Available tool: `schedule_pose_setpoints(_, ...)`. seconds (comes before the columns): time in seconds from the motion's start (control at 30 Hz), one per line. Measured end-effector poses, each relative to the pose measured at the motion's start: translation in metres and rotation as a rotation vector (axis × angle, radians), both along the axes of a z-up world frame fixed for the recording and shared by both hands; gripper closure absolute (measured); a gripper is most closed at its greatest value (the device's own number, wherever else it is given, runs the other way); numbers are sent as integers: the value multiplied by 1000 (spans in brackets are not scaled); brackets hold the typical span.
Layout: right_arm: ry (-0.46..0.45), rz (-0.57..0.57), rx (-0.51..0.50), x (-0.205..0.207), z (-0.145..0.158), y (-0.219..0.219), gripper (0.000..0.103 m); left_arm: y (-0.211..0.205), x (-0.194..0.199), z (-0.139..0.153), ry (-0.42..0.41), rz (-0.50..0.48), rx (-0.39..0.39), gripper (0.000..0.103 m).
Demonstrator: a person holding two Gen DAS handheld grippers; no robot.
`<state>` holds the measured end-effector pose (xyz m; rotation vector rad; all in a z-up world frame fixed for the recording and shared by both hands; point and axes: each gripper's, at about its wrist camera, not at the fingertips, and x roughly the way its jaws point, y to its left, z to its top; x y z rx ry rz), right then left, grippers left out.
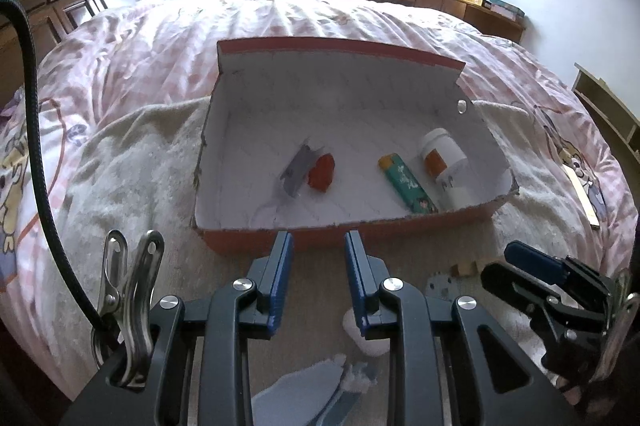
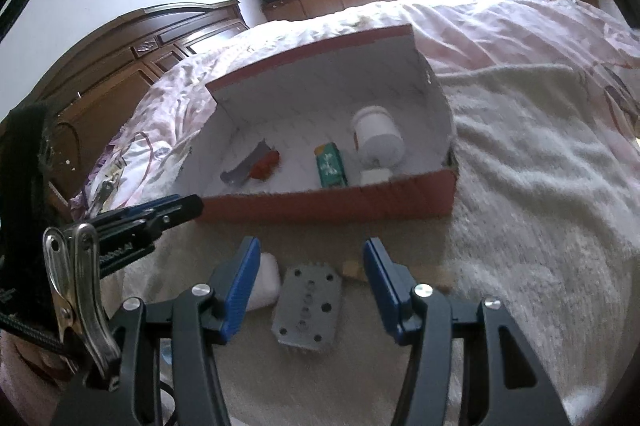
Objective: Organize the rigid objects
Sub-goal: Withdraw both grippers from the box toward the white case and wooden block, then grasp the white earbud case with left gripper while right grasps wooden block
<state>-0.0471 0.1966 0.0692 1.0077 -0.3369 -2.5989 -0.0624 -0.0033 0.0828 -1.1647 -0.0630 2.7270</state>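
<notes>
Right wrist view, grey metal plate (image 2: 307, 310) between parted right tongs (image 2: 312, 290), untouched

An open red cardboard box (image 1: 256, 246) with a white inside sits on a pale fleecy blanket, its lid flap standing up behind. In it lie 4 things: a grey metal piece (image 1: 298, 168) touching a red lump (image 1: 321, 173) at the left, a green tube (image 1: 407, 183) and a white bottle (image 1: 444, 162) with an orange label side by side at the right. In front of the box, on the blanket, lie a grey perforated metal plate (image 2: 308, 308), a white block (image 2: 265, 282) just left of it and a tan wooden piece (image 2: 352, 271).
</notes>
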Motion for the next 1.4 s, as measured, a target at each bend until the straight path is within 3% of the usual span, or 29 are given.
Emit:
schedule_pose_setpoints(0.33, -41, -10, 24, 14, -15, 7, 46, 1, 18, -16, -46, -31, 8, 76)
schedule_pose_setpoints(0.67, -75, -16, 51, 26, -29, 16, 46, 25, 27, -28, -69, -197, 19, 75)
schedule_pose_setpoints(0.83, -97, -18, 38, 26, -36, 17, 46, 35, 23, -39, -88, -242, -37, 66)
schedule_pose_setpoints(1.03, -107, -11, 36, 24, -40, 16, 46, 35, 20, -40, -81, -276, -51, 62)
schedule_pose_setpoints(1.4, -121, -13, 24, 23, -46, 17, 46, 56, 22, -53, -78, -381, -214, 51)
